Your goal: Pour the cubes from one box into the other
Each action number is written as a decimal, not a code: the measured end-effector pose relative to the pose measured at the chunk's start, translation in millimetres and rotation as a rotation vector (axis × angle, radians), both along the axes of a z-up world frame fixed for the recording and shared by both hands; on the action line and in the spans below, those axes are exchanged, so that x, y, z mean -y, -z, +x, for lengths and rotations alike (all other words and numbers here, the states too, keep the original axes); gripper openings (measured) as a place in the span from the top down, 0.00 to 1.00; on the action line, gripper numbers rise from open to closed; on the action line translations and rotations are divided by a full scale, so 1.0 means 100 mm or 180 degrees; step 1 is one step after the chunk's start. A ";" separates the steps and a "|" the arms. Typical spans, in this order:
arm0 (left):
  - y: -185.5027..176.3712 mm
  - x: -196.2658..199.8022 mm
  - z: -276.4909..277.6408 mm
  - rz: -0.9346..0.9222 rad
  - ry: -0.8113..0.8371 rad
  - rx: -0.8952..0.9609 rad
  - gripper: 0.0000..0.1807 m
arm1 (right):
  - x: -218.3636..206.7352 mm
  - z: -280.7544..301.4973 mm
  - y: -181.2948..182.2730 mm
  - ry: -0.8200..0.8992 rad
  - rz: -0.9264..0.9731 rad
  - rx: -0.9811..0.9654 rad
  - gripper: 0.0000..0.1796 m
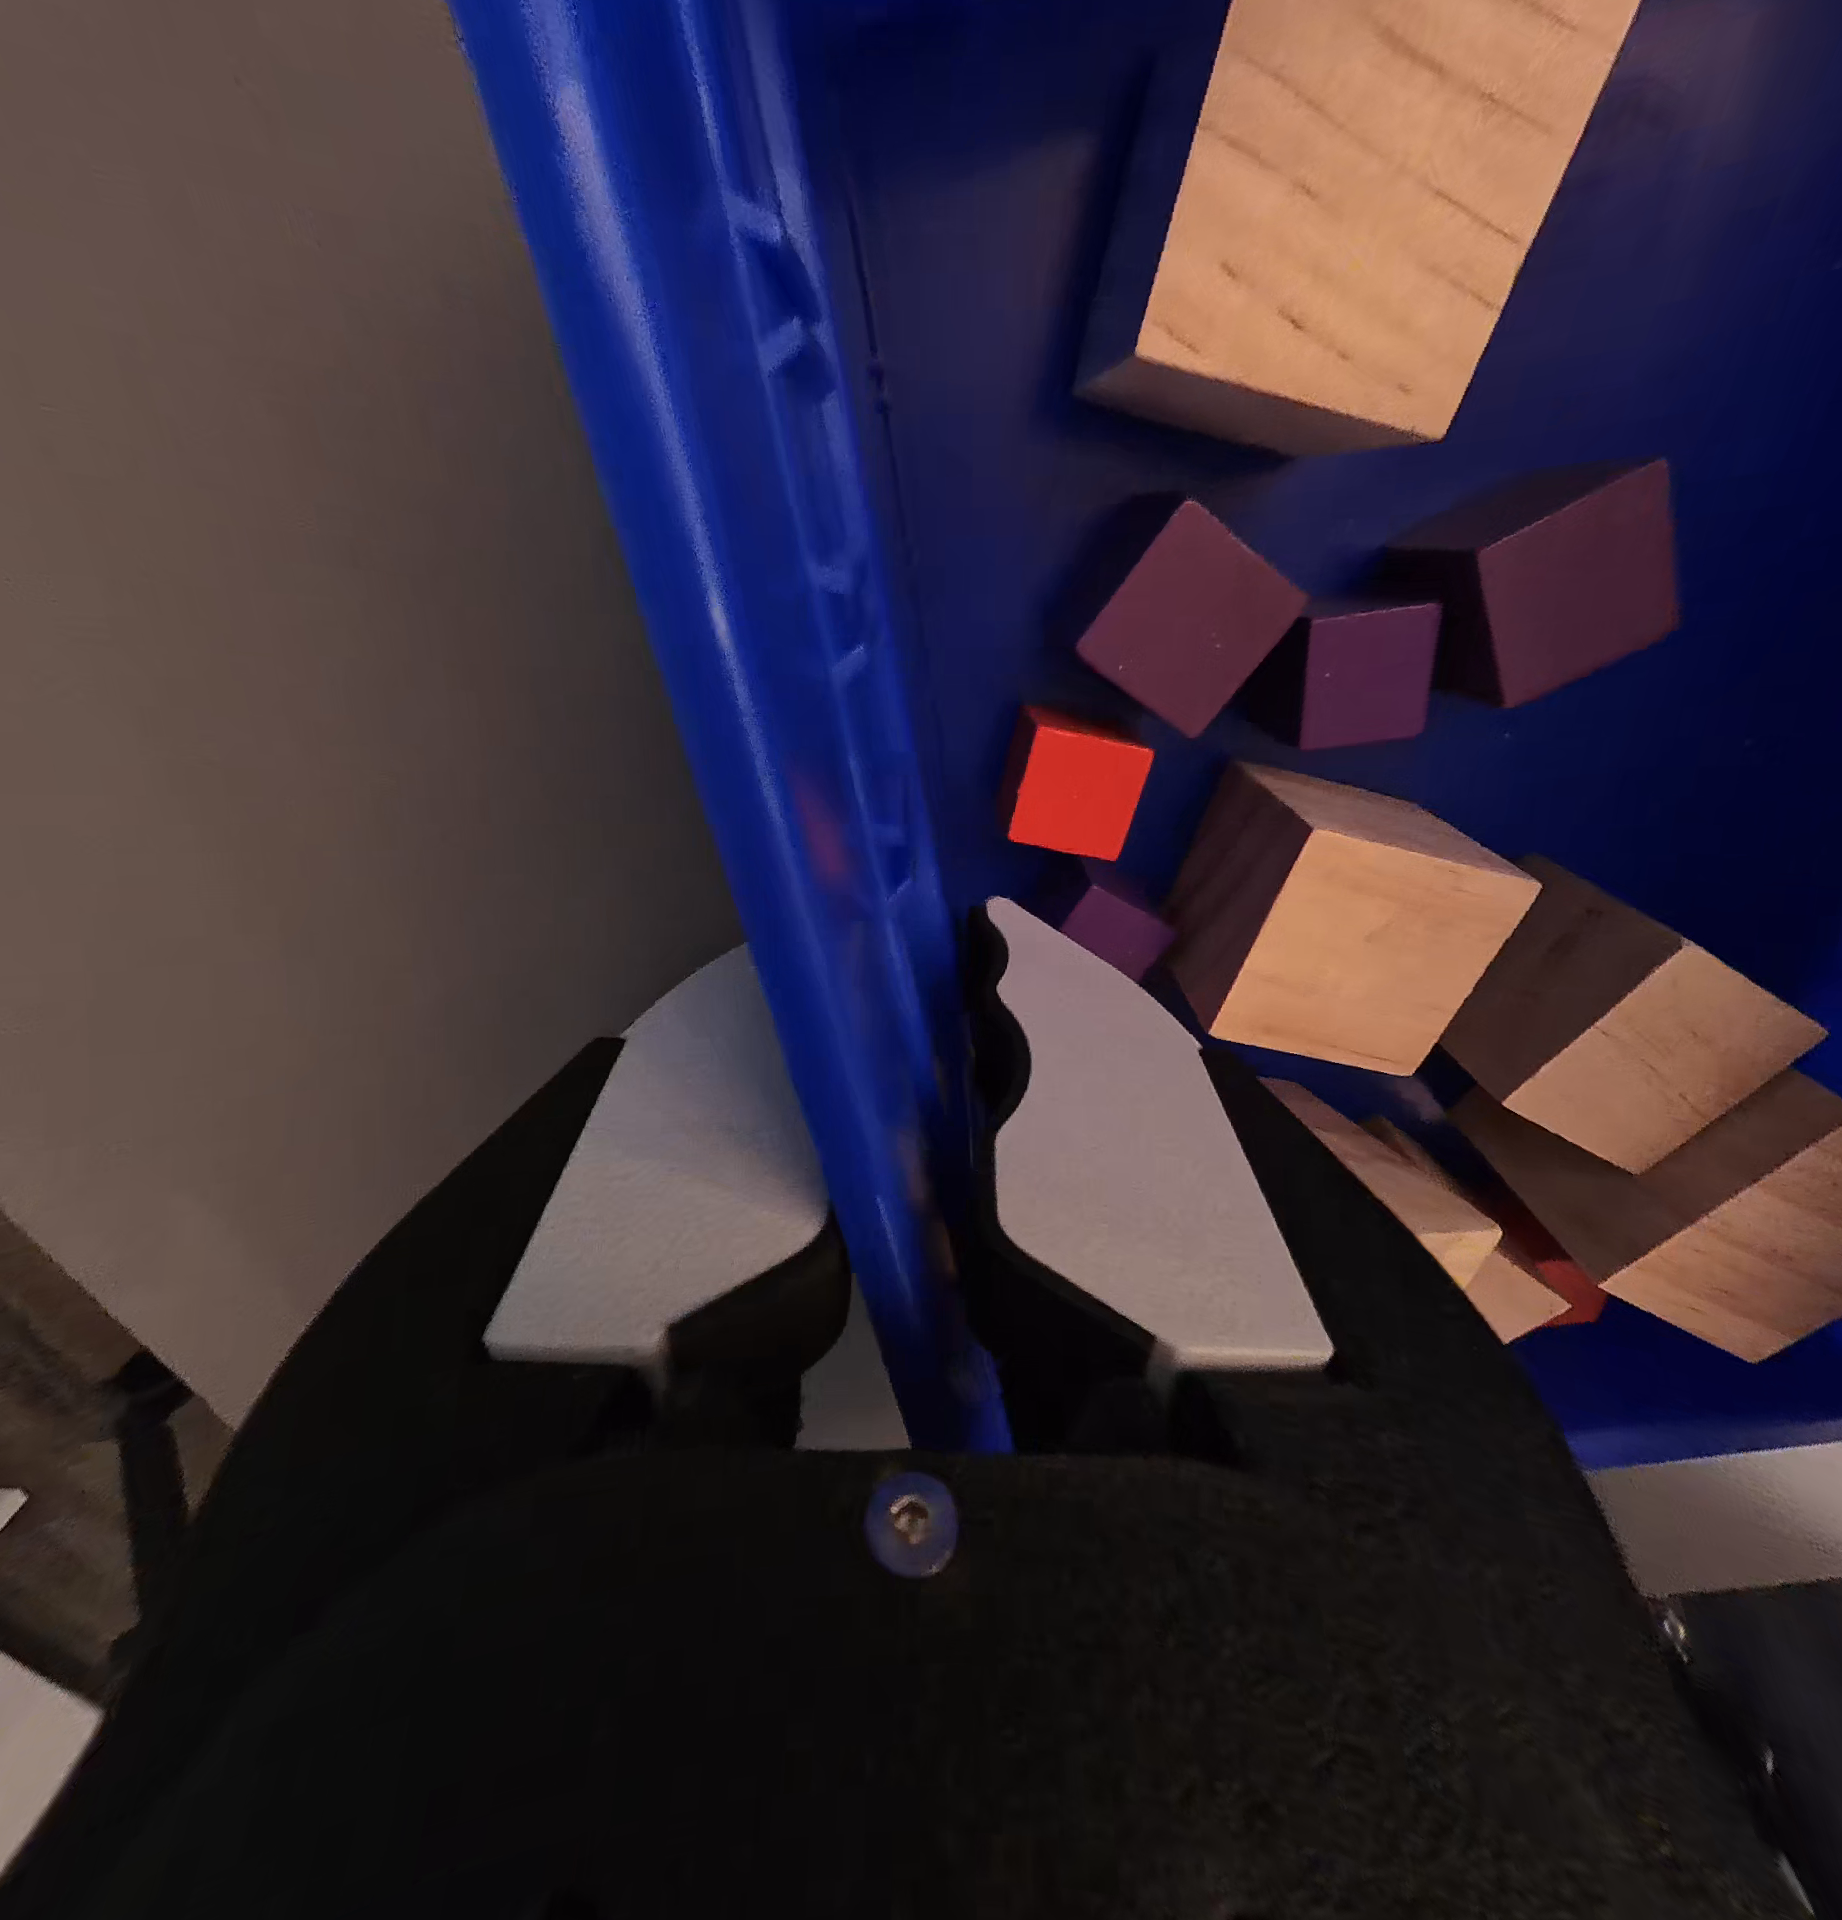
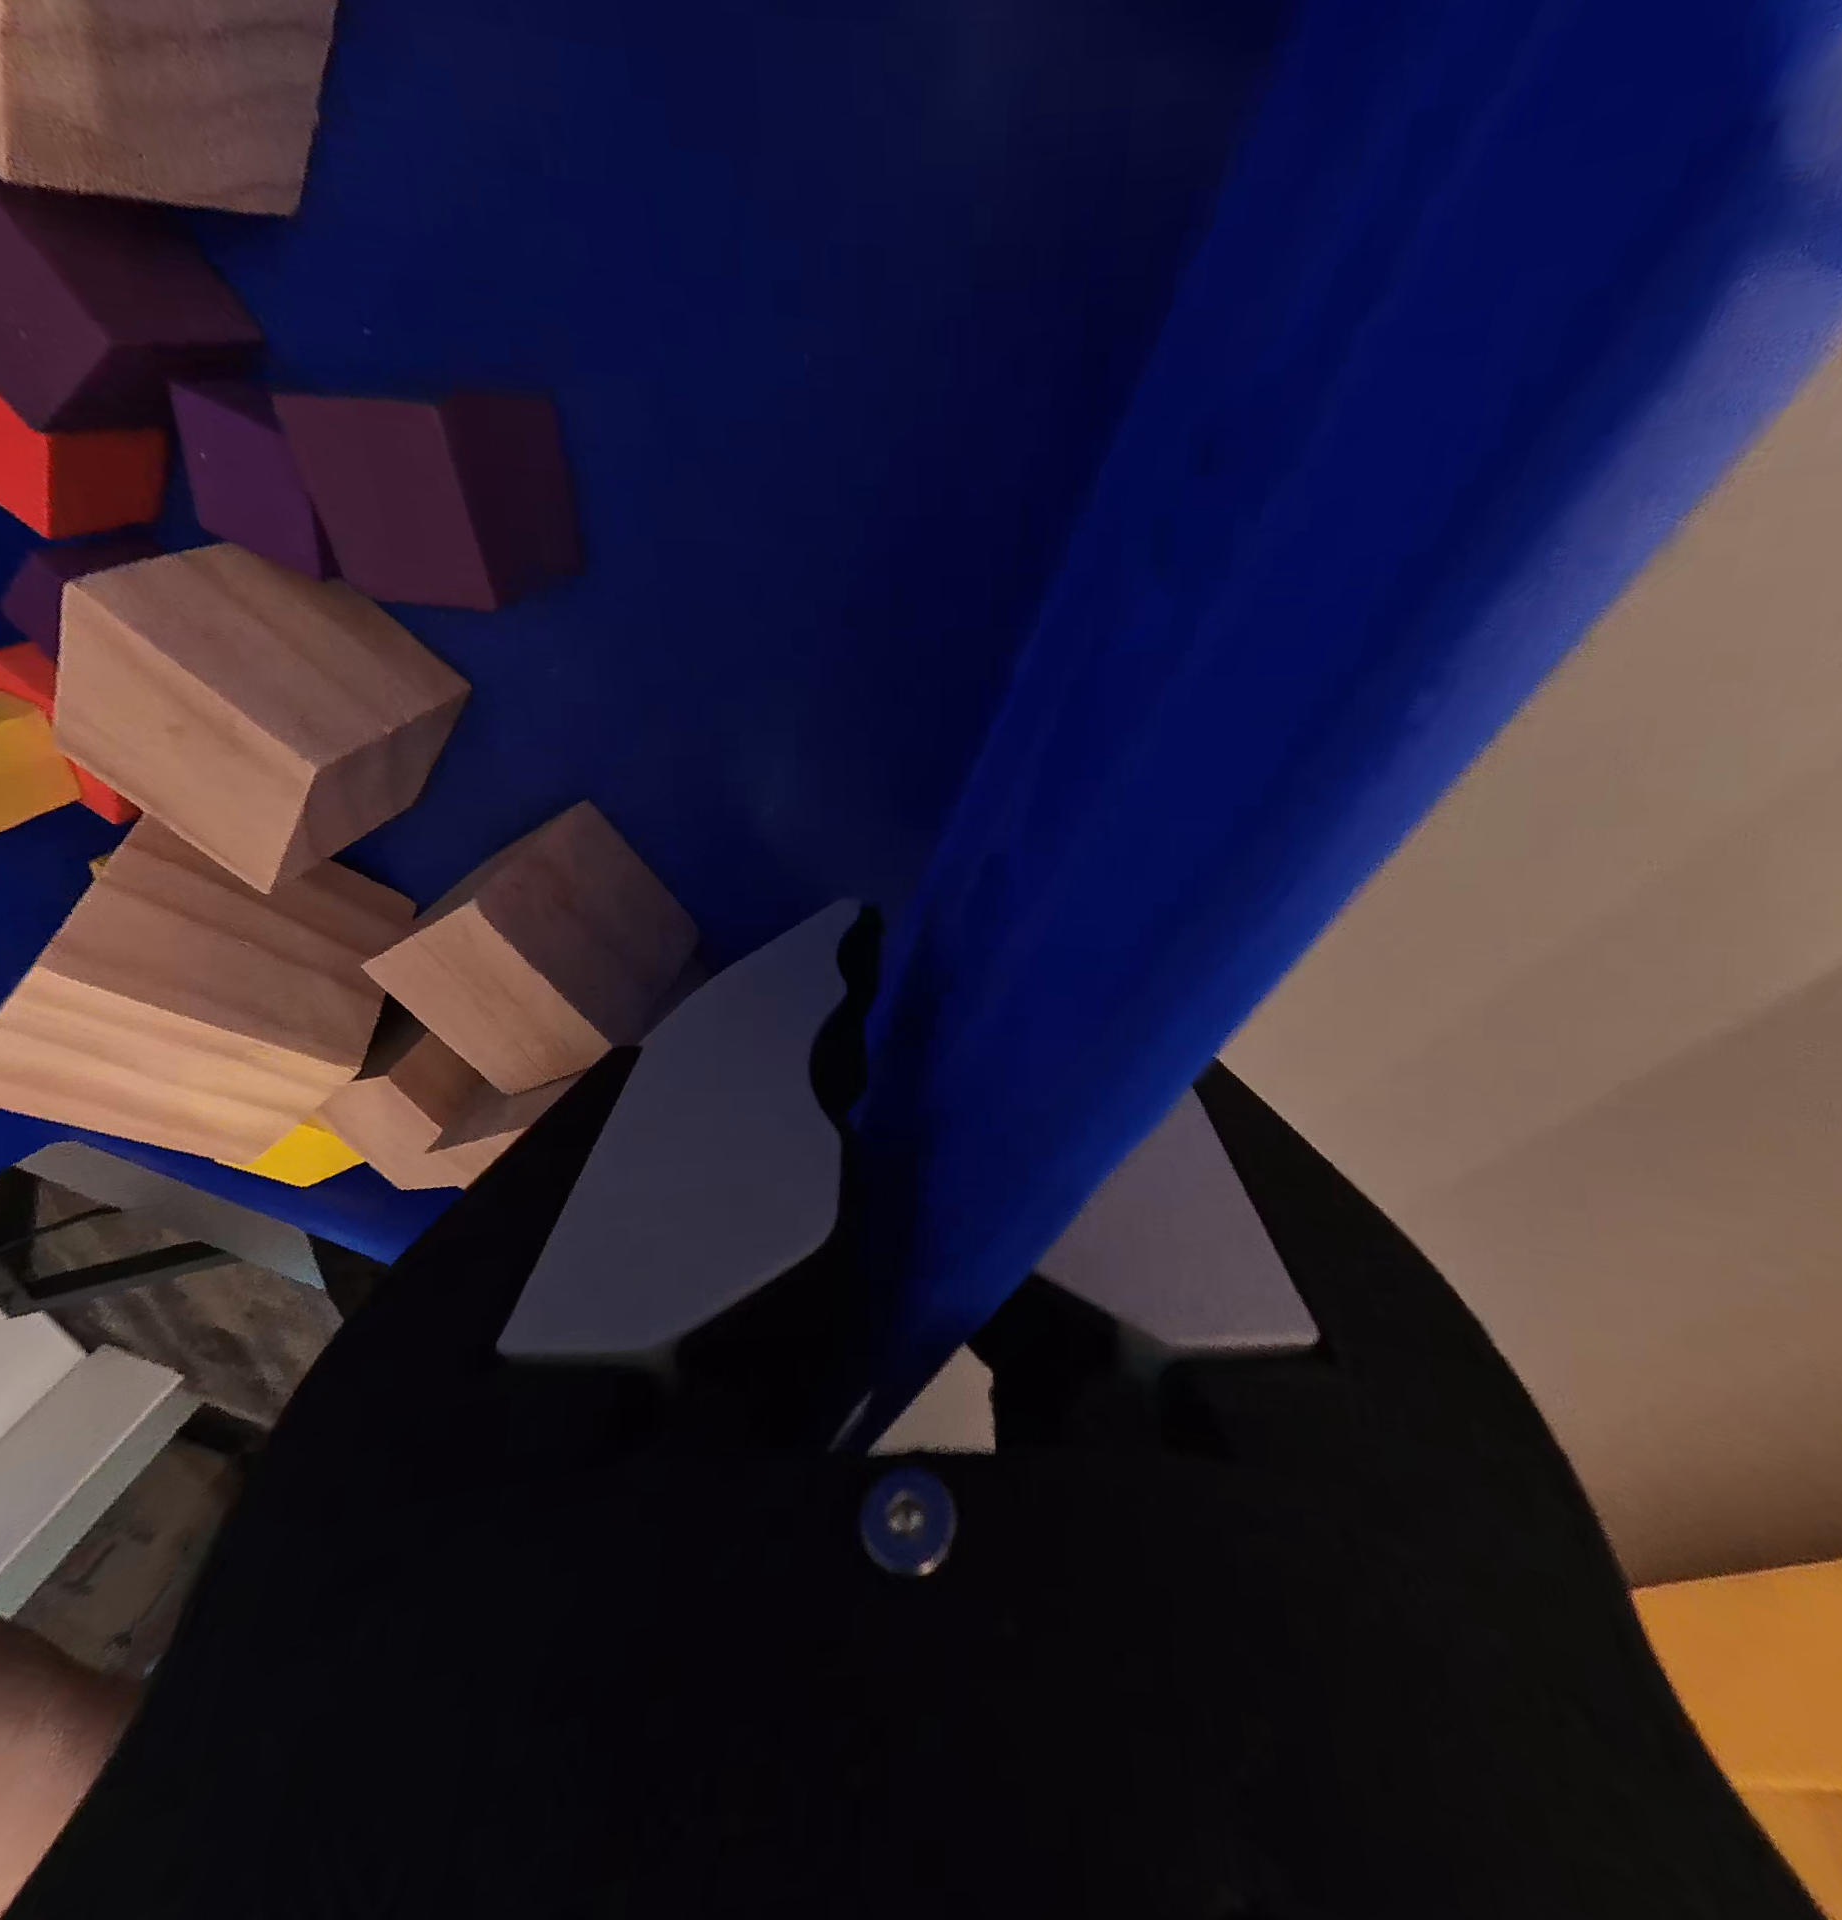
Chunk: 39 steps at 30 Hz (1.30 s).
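A blue plastic box (image 1: 1000,260) is held up and tilted steeply. My left gripper (image 1: 896,1039) is shut on its left wall, one finger outside and one inside. My right gripper (image 2: 896,1039) is shut on the opposite wall of the same box (image 2: 844,416). Inside, several cubes lie piled toward the lower rim: plain wooden cubes (image 1: 1353,925), purple cubes (image 1: 1192,618) and a red cube (image 1: 1078,784). In the right wrist view I see wooden cubes (image 2: 242,707), purple cubes (image 2: 429,499), red cubes (image 2: 55,473) and yellow cubes (image 2: 3,758). The other box is not clearly in view.
A plain beige wall (image 1: 252,571) stands behind the box. White frame parts and grey floor (image 2: 86,1434) lie below at the left. An orange-yellow surface (image 2: 1769,1704) shows at the lower right. A person's forearm (image 2: 23,1766) is at the bottom left.
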State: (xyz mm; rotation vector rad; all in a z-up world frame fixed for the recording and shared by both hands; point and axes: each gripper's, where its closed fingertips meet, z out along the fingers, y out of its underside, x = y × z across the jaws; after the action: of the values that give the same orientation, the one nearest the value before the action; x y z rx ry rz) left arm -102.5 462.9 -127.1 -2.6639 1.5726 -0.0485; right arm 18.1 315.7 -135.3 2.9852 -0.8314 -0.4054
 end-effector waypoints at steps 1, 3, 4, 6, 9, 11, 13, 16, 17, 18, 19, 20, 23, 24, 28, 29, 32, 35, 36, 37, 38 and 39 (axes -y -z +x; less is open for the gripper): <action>0.00 0.00 0.00 -0.0017 0.0019 -0.0061 0.88 | -0.01 0.00 0.00 0.0017 -0.0010 -0.0047 0.92; -0.02 -0.04 0.01 -0.0014 0.0071 -0.0116 0.86 | -0.02 0.01 0.00 0.0044 -0.0039 -0.0146 0.91; -0.02 -0.06 0.04 -0.0020 0.0071 -0.0097 0.86 | -0.03 0.02 0.00 0.0058 -0.0045 -0.0164 0.91; -0.06 -0.11 0.12 -0.0019 0.0034 -0.0005 0.88 | -0.05 0.05 0.01 0.0047 -0.0073 -0.0129 0.91; -0.12 -0.19 0.21 0.0046 0.0073 0.0064 0.88 | -0.09 0.14 0.00 -0.0027 -0.0085 -0.0014 0.91; -0.09 -0.21 0.24 -0.0015 0.0036 0.0031 0.88 | -0.15 0.18 0.00 0.0025 -0.0017 0.0001 0.91; -0.05 -0.21 0.26 -0.0044 0.0037 -0.0004 0.88 | -0.14 0.17 0.01 0.0063 -0.0022 -0.0072 0.91; 0.01 -0.20 0.28 -0.0115 0.0049 -0.0023 0.91 | -0.14 0.16 0.01 0.0039 -0.0050 -0.0082 0.91; 0.01 -0.20 0.29 -0.0144 0.0037 -0.0016 0.91 | -0.14 0.16 0.01 0.0040 -0.0057 -0.0085 0.91; 0.01 -0.20 0.29 -0.0168 0.0043 -0.0025 0.91 | -0.14 0.17 0.01 0.0033 -0.0059 -0.0077 0.91; 0.01 -0.20 0.29 -0.0187 0.0055 -0.0028 0.91 | -0.15 0.18 0.01 0.0031 -0.0064 -0.0073 0.91; 0.01 -0.21 0.29 -0.0200 0.0061 -0.0027 0.90 | -0.15 0.18 0.01 0.0018 -0.0068 -0.0062 0.91; 0.01 -0.22 0.30 -0.0266 0.0021 0.0006 0.90 | -0.17 0.20 0.01 0.0006 -0.0086 -0.0063 0.91; 0.00 -0.22 0.30 -0.0272 0.0031 0.0008 0.90 | -0.18 0.22 0.01 0.0004 -0.0092 -0.0052 0.91; -0.02 -0.26 0.32 -0.0211 0.0071 -0.0004 0.89 | -0.23 0.28 0.00 0.0008 -0.0076 0.0030 0.91; -0.02 -0.27 0.33 -0.0204 0.0066 -0.0004 0.90 | -0.23 0.27 0.01 0.0021 -0.0081 0.0001 0.91; 0.00 -0.21 0.37 -0.0387 -0.0004 0.0080 0.96 | -0.22 0.26 0.00 0.0056 -0.0067 -0.0074 0.92; 0.00 -0.19 0.38 -0.0443 -0.0031 0.0127 0.98 | -0.20 0.27 0.00 0.0076 -0.0129 -0.0050 0.94; -0.01 -0.19 0.37 -0.0419 -0.0027 0.0112 0.98 | -0.20 0.27 0.00 0.0075 -0.0161 -0.0026 0.95; 0.00 -0.18 0.37 -0.0416 -0.0046 0.0113 0.98 | -0.19 0.27 0.00 0.0082 -0.0181 -0.0018 0.95; -0.01 -0.17 0.36 -0.0422 -0.0062 0.0120 0.98 | -0.17 0.27 0.00 0.0087 -0.0185 -0.0017 0.96; -0.01 -0.15 0.35 -0.0427 -0.0092 0.0121 0.98 | -0.16 0.27 0.00 0.0096 -0.0181 -0.0025 0.96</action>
State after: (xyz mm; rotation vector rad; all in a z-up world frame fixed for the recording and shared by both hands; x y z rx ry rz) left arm -67.5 477.5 -126.2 -2.7668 1.5727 -0.2096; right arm 44.9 332.1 -135.2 2.9207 -0.8730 -0.3871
